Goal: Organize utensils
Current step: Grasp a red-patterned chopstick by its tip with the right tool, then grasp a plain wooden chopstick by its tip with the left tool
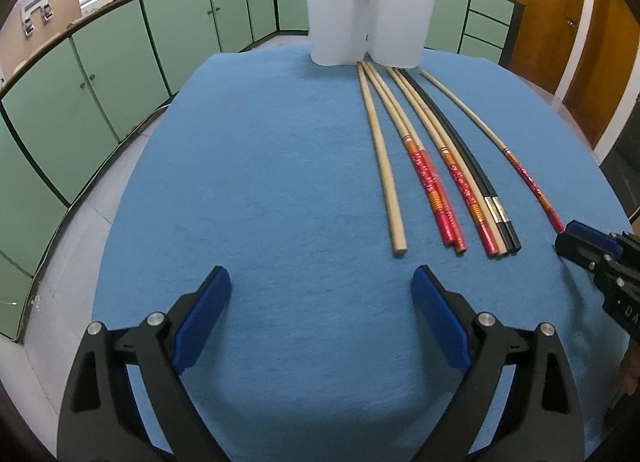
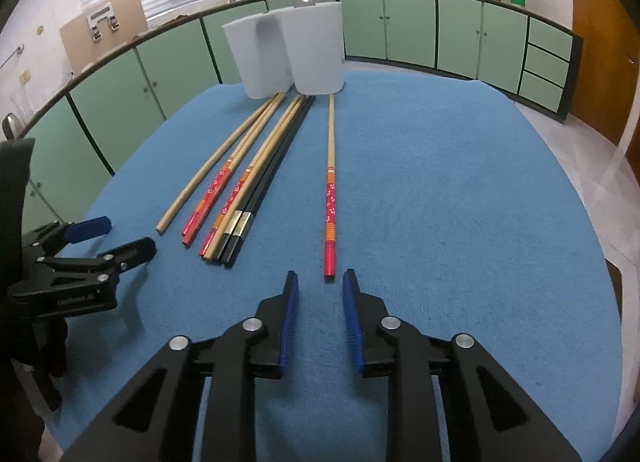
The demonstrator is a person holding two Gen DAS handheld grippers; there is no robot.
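The right claw point(image 2: 320, 276) hovers low over the blue-covered counter point(image 2: 460, 202), its blue-padded jaws parted a little and gripping nothing; the red butt of a lone chopstick point(image 2: 330, 218) lies on the cloth just ahead of the gap, clear of both pads. That chopstick runs straight toward the counter's far edge, its pale tip near the base of a white holder point(image 2: 314, 50). A second white holder point(image 2: 258, 58) stands touching the first, both at the far edge. Left of the lone chopstick, set apart from it, a bundle of chopsticks point(image 2: 240, 182) fans out from the holders toward the near edge: plain wooden ones, red-patterned ones and a black pair with metal bands. The left claw point(image 1: 322, 282) hangs over the bare near-left part of the counter, jaws spread wide and empty. Green cabinets point(image 2: 408, 30) line the room behind.
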